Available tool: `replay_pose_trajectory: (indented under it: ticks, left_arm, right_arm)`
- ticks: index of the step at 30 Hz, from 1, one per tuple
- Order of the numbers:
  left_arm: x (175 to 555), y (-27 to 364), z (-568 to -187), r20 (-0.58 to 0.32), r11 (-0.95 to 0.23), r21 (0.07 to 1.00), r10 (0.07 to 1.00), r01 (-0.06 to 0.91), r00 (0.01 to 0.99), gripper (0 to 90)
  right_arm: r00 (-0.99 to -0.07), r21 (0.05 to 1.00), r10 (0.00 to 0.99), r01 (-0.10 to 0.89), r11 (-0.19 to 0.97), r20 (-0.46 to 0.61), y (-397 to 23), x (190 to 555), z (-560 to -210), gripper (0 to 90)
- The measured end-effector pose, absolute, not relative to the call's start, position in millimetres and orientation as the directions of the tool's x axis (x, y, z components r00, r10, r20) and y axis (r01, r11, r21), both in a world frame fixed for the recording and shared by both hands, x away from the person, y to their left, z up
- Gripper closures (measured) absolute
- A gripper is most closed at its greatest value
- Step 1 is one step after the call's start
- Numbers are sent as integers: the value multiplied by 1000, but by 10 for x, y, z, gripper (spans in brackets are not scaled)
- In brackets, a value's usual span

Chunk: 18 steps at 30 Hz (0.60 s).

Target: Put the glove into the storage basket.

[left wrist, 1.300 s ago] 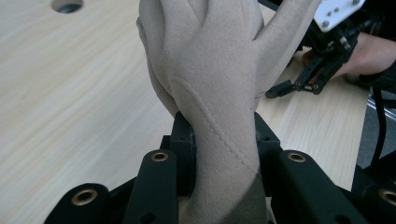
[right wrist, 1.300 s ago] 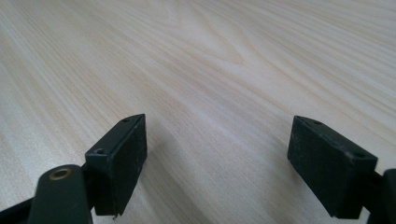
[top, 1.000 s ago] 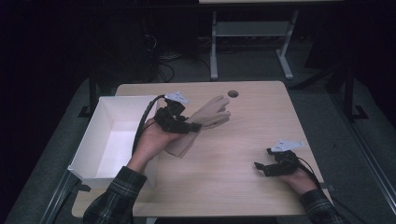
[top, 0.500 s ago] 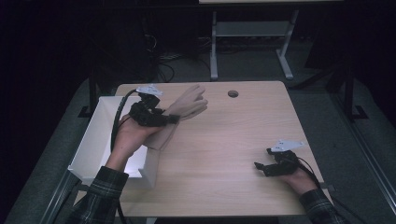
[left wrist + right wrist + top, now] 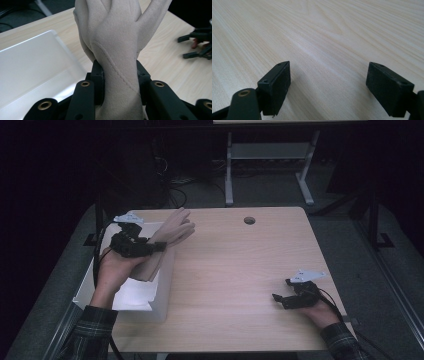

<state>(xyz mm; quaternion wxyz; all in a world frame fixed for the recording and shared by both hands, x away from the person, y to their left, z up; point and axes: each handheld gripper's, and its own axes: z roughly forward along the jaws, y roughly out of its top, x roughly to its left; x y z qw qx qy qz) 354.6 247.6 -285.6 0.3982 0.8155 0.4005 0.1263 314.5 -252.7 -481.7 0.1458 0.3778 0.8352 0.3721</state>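
Leftward goes the left gripper [image 5: 161,246] with the beige glove [image 5: 170,232] since a second ago — from the table's middle to the white bin [image 5: 145,295] at the frame's left; the right gripper [image 5: 281,301] has not moved. In the left gripper view, the glove [image 5: 117,45] is suede-like with a stitched seam, its wrist pinched between the jaws, fingers reaching the top edge — no writing shows. In the right gripper view, the jaws stand wide over the bare wooden table [image 5: 324,37].

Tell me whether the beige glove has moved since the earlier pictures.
Yes. The left gripper has carried the beige glove leftward from the table's middle, so it now hangs over the white bin's right rim.
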Motion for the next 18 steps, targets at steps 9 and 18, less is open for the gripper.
replay_pose_trajectory:
  ticks: [9,18]
  left_arm:
    - [3476,2785,-2930,-109,-316,751,807,580,580,684]
    - [3417,3036,-3134,-103,-272,733,862,623,497,684]
  right_arm:
    - [-674,726,738,526,444,36,-2514,3147,-4821,136]
    - [-663,715,748,541,443,37,-2507,3154,-4823,88]
